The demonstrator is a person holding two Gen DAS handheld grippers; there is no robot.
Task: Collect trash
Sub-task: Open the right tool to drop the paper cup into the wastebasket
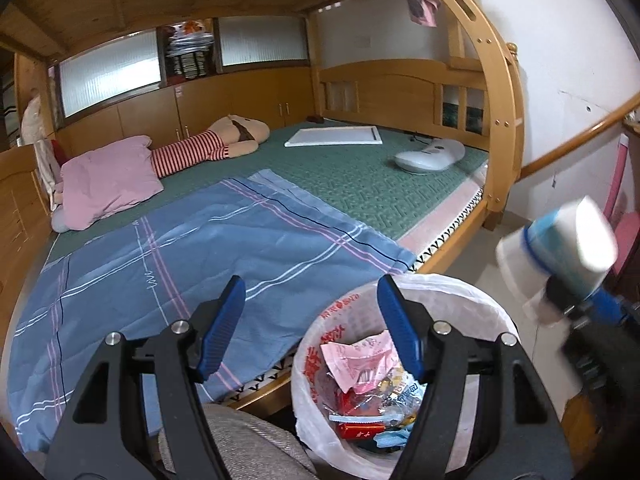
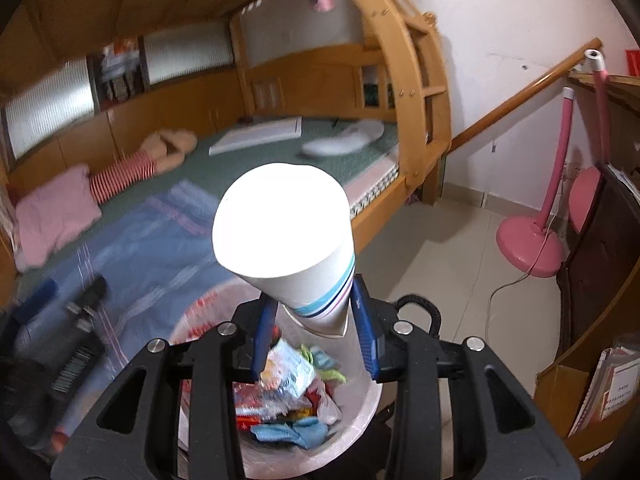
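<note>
Trash first: already well up the lined bin [image 1: 404, 380], wrappers [image 1: 360, 364] and packets heaped inside, so much of the collecting looks done.

Leftmost, bed [image 1: 360, 184] with pink pillow [image 1: 110, 180], striped plush toy [image 1: 216, 146] and blue plaid sheet [image 1: 200, 248]; no loose litter visible on that spread, though white tray [image 1: 334, 136] and pale gadget [image 1: 430, 156] farther back lie untouched and probably count as belongings, not rubbish.

Next, left gripper [image 1: 312, 330]: spread wide, nothing between its blue pads, hovering over the bed edge and the bin's near rim.

Then the bin itself, just beside the bed frame, white liner folded over the rim, roughly half full as far as the distortion allows.

Farther right, right gripper [image 2: 312, 330]: clamped on a paper cup [image 2: 288, 240], pinched near its crushed lower end, the wide end pointing away from the lens. Cup held directly above the bin's mouth in the right wrist view; appears blurred at the right edge of the left wrist view.

Rightmost, tiled floor [image 2: 440, 240] and pink fan stand [image 2: 532, 248], no litter seen there.

Left to do, by judgement: release the cup into the bin, then check for remaining scraps out of view.
</note>
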